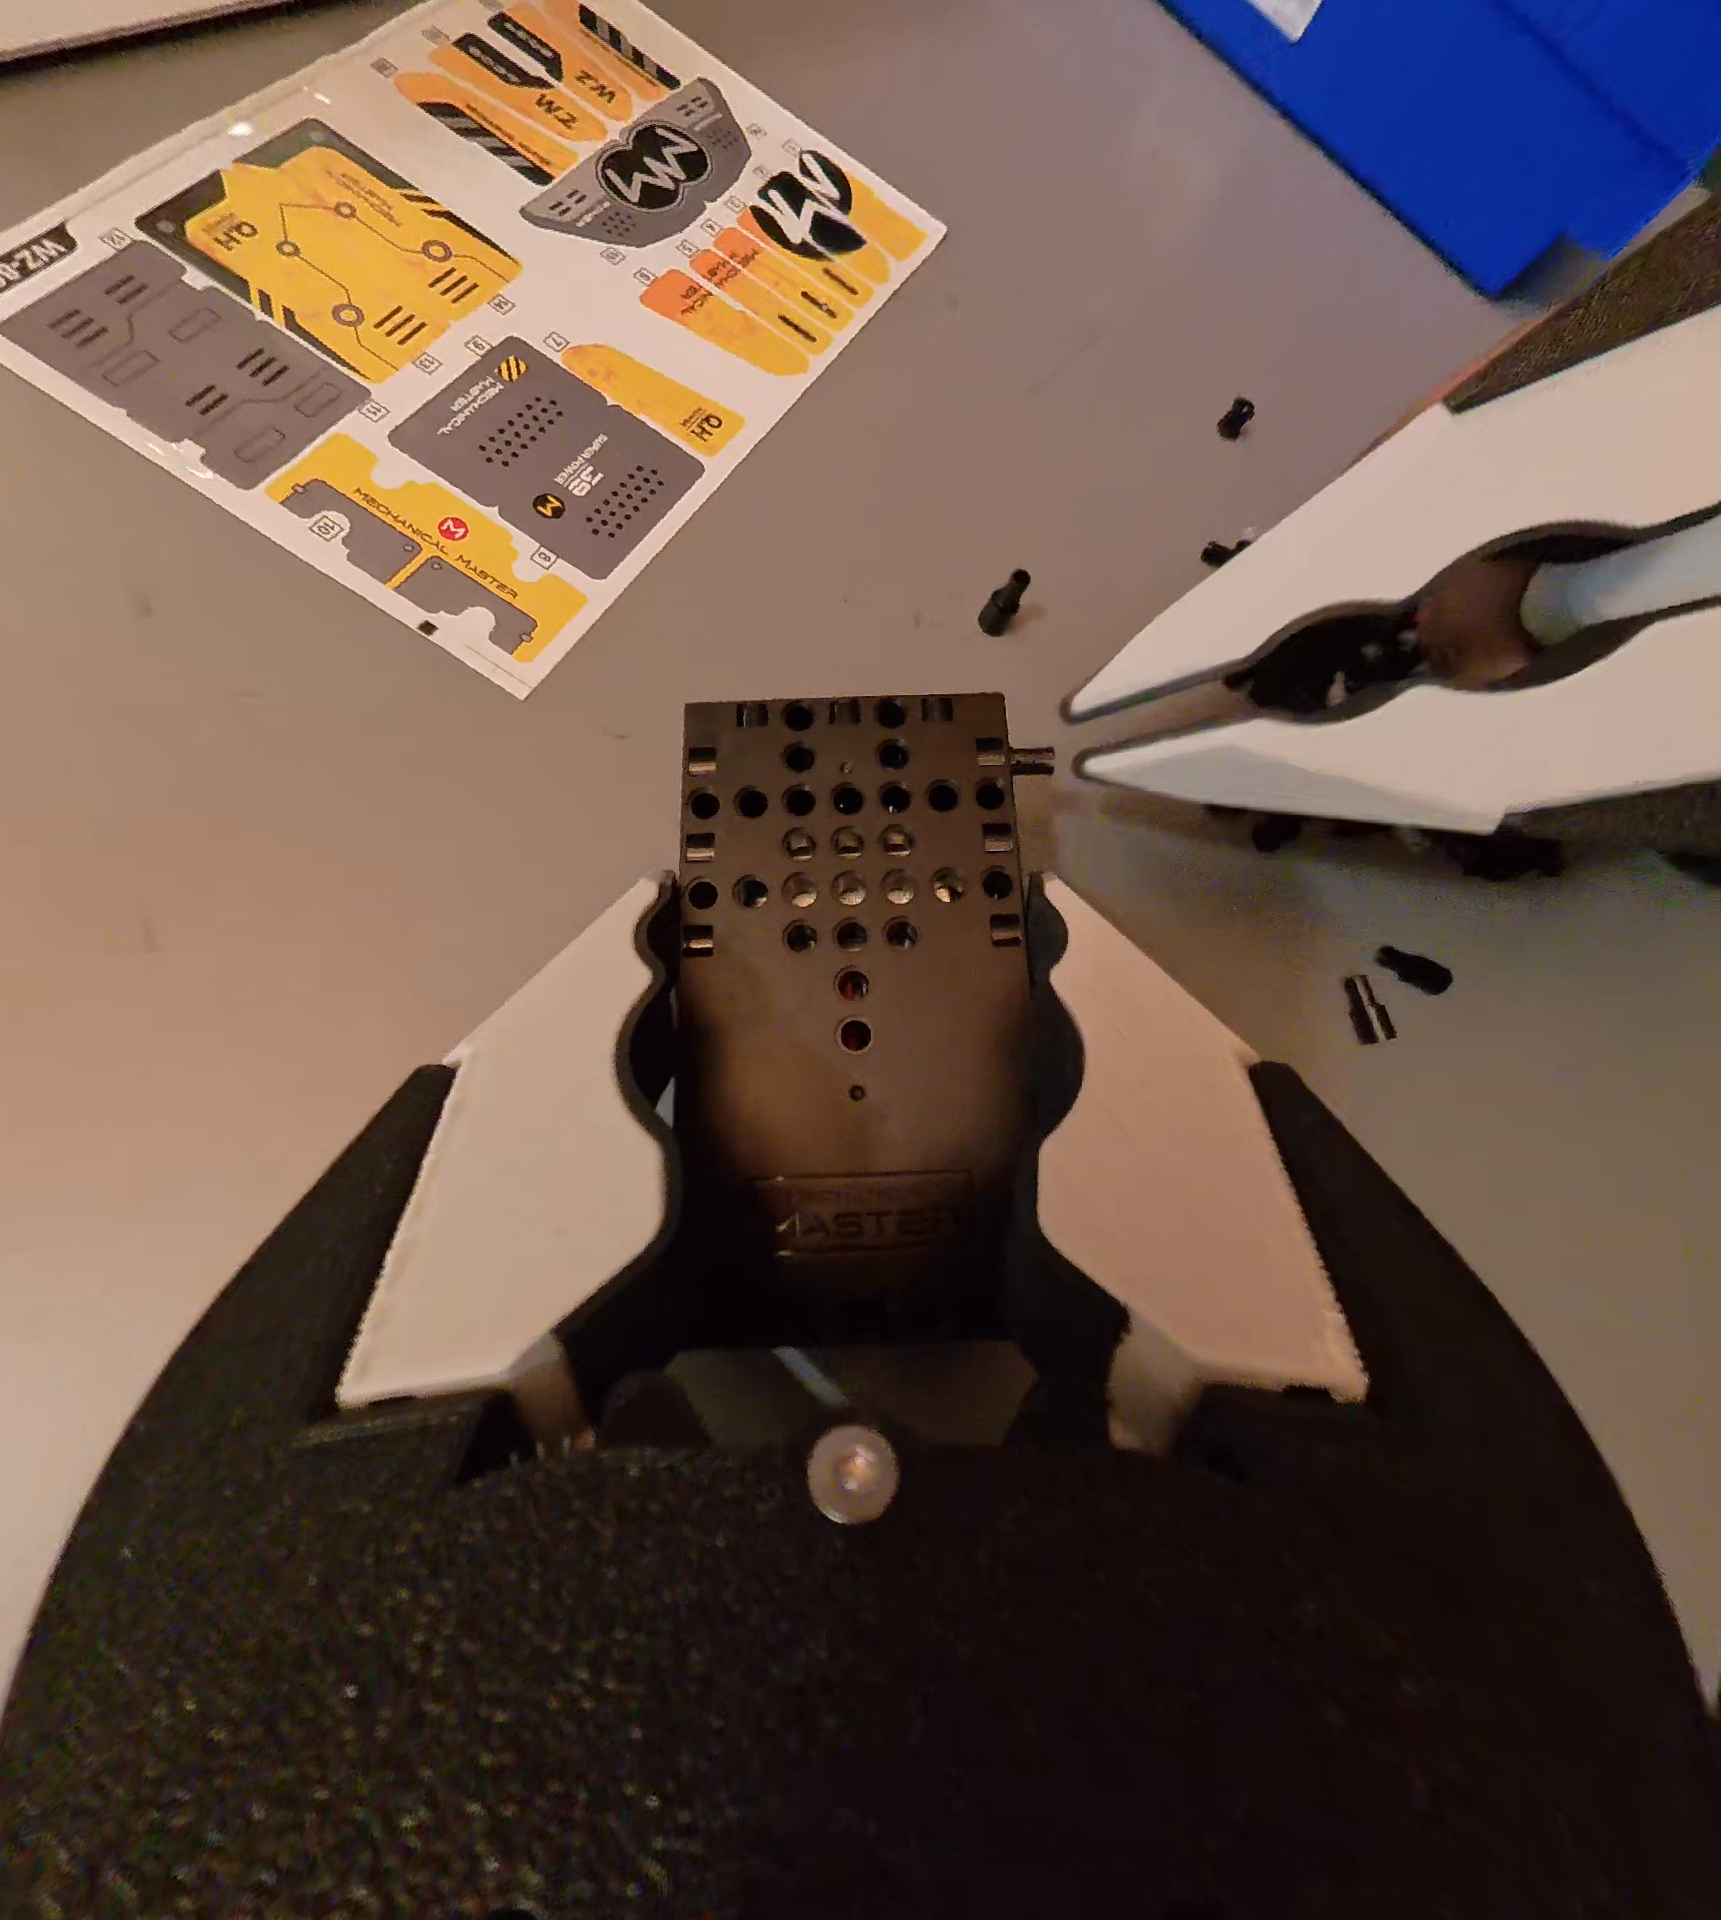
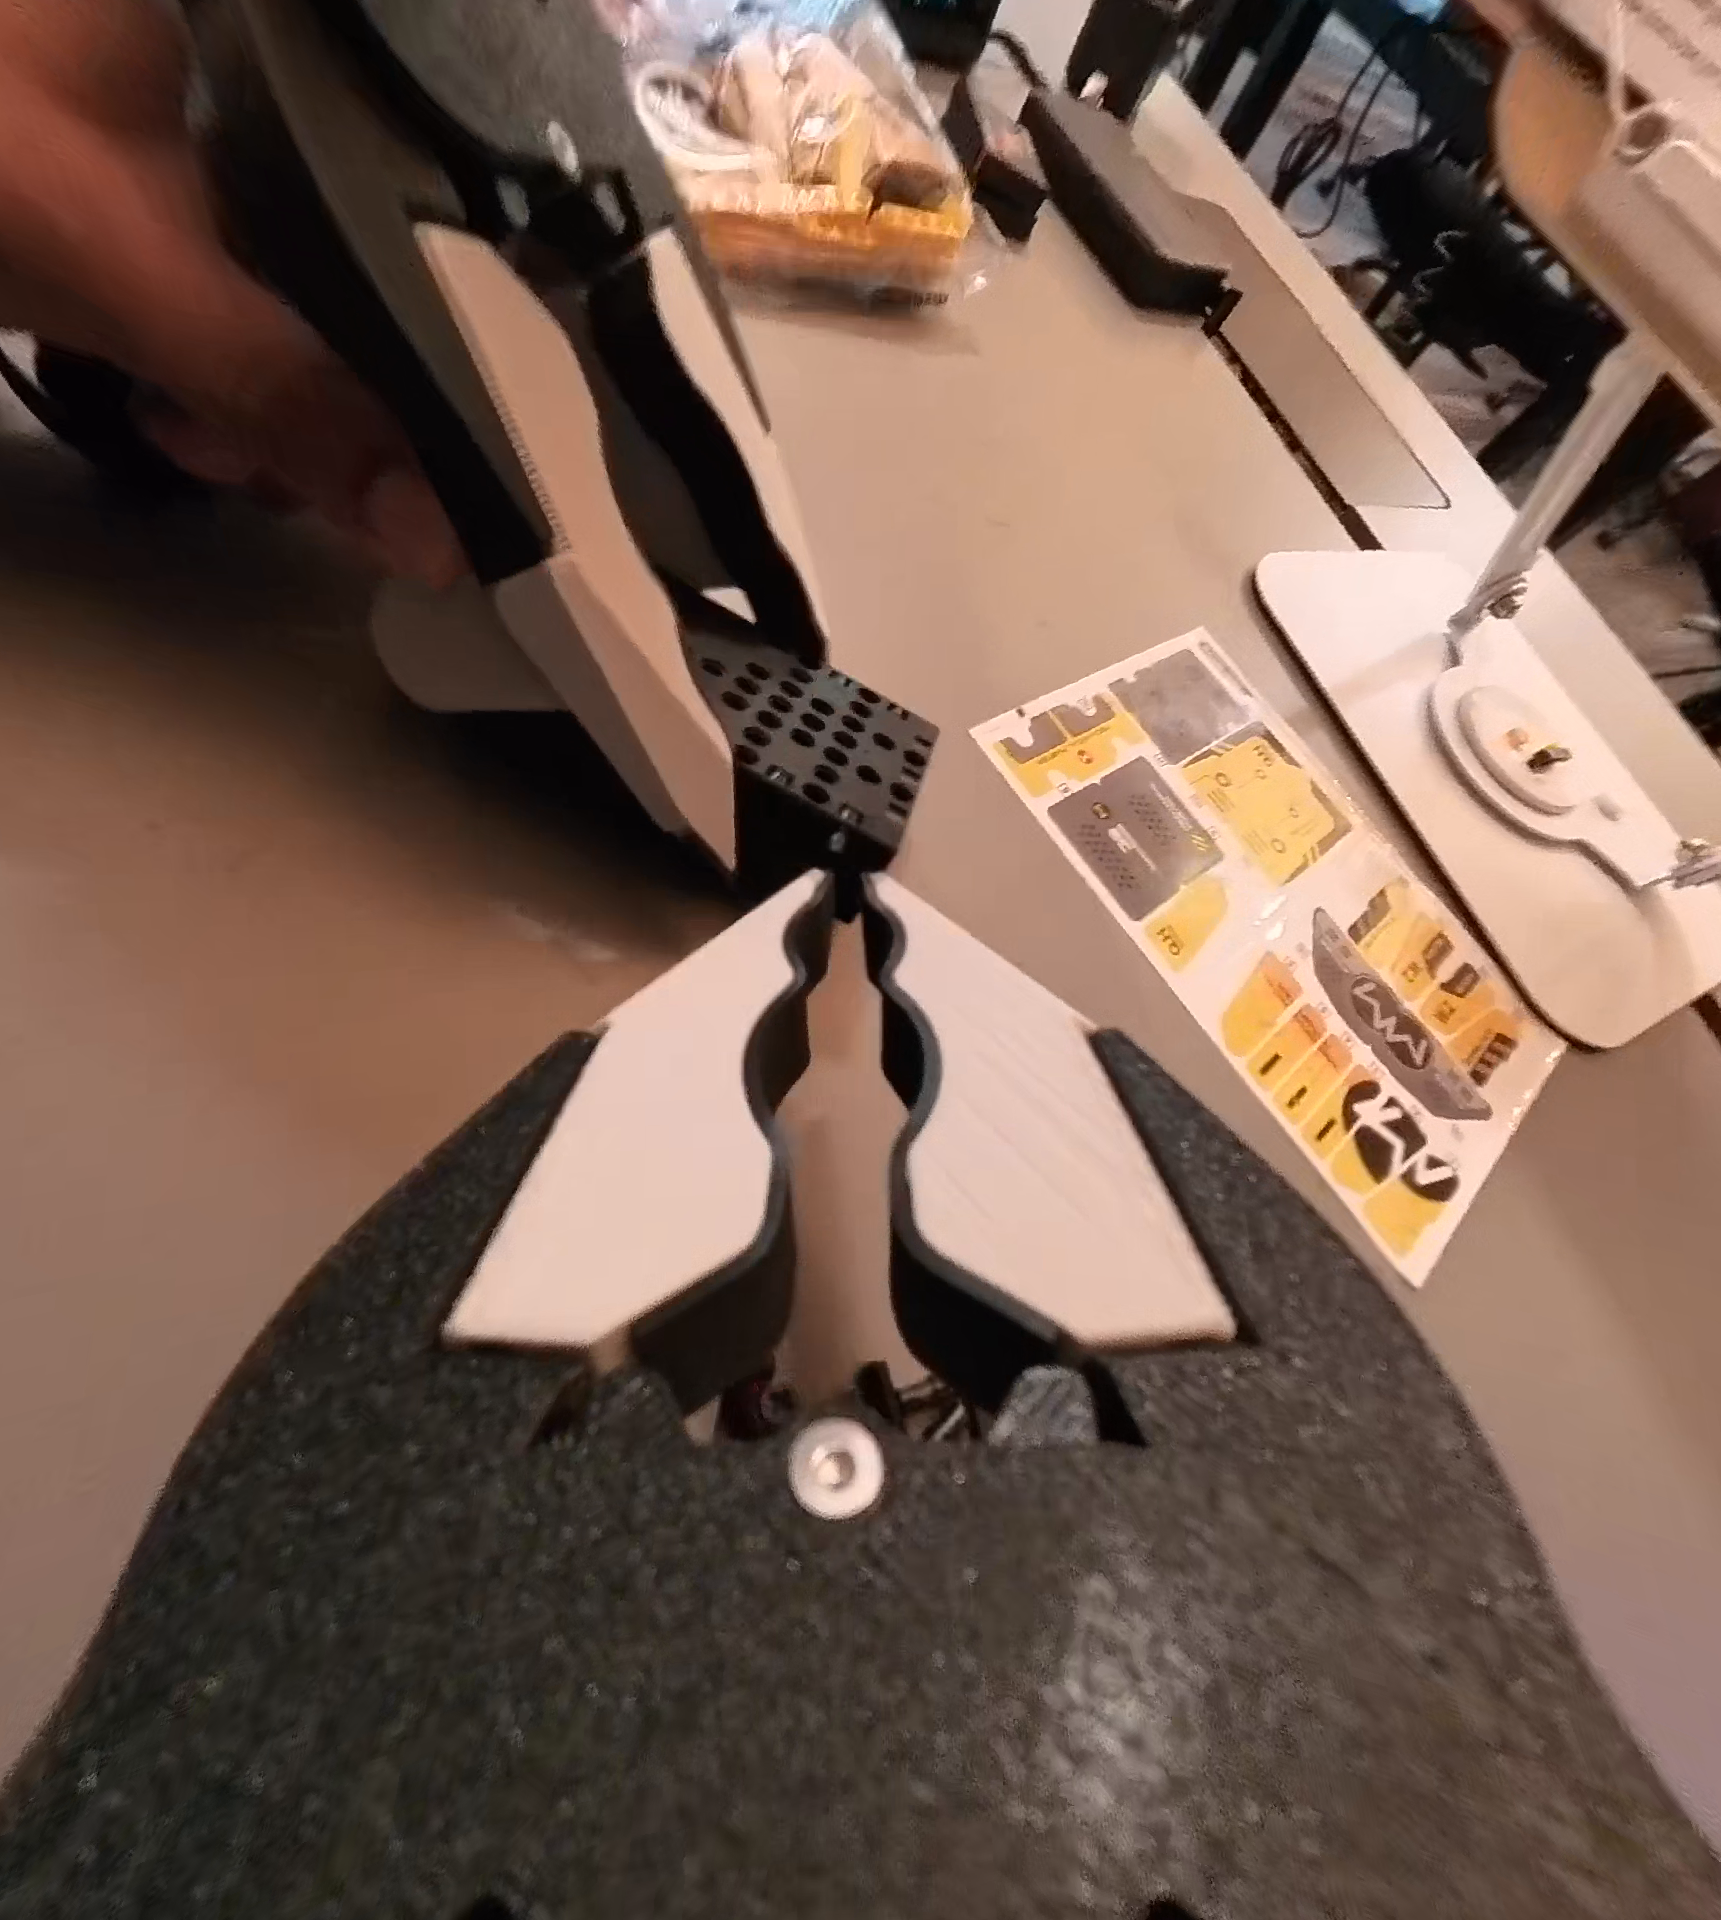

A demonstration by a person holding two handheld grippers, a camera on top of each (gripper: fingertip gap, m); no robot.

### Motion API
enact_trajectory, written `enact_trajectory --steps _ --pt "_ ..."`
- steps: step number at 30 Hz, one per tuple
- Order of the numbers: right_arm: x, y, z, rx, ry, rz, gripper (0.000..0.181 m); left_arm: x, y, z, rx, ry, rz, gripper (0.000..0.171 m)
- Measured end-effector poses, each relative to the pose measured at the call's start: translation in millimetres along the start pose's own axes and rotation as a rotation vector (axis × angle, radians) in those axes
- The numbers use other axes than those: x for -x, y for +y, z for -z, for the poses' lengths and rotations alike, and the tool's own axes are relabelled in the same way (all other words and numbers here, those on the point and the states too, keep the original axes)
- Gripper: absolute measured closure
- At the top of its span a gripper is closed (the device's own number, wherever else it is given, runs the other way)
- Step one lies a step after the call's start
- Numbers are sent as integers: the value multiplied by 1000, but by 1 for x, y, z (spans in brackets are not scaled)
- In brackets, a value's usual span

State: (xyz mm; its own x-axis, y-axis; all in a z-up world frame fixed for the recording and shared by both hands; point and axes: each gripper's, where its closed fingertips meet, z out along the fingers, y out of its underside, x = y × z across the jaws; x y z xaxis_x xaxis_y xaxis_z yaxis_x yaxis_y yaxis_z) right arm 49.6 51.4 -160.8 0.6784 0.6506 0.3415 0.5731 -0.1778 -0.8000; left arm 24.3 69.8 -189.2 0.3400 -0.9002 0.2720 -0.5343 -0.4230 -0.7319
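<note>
Black pegs: one inserted, five lying loose.

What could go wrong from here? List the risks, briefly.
1. The right gripper meets only the outer end of the short black pin sticking from the perforated block. The pin could slip free; whether it is gripped cannot be told.
2. The left gripper clamps the block by its two sides only, so a sideways push might twist it.
3. Loose pins lie on the table nearby and could be knocked away.
</note>
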Motion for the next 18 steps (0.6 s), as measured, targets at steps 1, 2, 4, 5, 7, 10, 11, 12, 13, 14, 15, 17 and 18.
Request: enact_trajectory --steps 1,2,4,5,7,10,11,12,13,14,15,17,18 --pt "-3 -2 3 -26 -6 -37 176 0 -1 1 -5 19 18 106" --pt "-7 -5 7 -55 -12 -78 176 0 -1 1 -9 36 34 106" --pt "-16 -12 14 -123 -23 -162 176 0 -1 2 -14 58 54 106" --pt "-20 -15 17 -158 -31 -206 176 0 -1 3 -14 60 54 106" --pt "-26 -21 23 -220 -55 -291 176 -1 0 2 -7 53 39 106" --pt "-31 -22 26 -261 -99 -388 176 -1 2 2 4 34 2 106" --pt "-33 -21 26 -261 -104 -407 176 -2 2 2 7 31 -8 106" --pt "-36 -19 26 -256 -100 -418 176 -2 2 2 10 29 -16 106" --pt "-39 -16 27 -247 -87 -424 176 -2 3 2 12 28 -22 106" --pt "-42 -14 27 -238 -75 -424 176 -2 3 2 15 27 -32 106" --pt "-44 -12 27 -233 -68 -422 176 -2 4 2 20 25 -45 106" --pt "-45 -10 26 -228 -64 -420 176 -2 6 3 30 16 -72 105" --pt "-44 -9 25 -225 -66 -421 176 -2 7 3 34 10 -85 105"
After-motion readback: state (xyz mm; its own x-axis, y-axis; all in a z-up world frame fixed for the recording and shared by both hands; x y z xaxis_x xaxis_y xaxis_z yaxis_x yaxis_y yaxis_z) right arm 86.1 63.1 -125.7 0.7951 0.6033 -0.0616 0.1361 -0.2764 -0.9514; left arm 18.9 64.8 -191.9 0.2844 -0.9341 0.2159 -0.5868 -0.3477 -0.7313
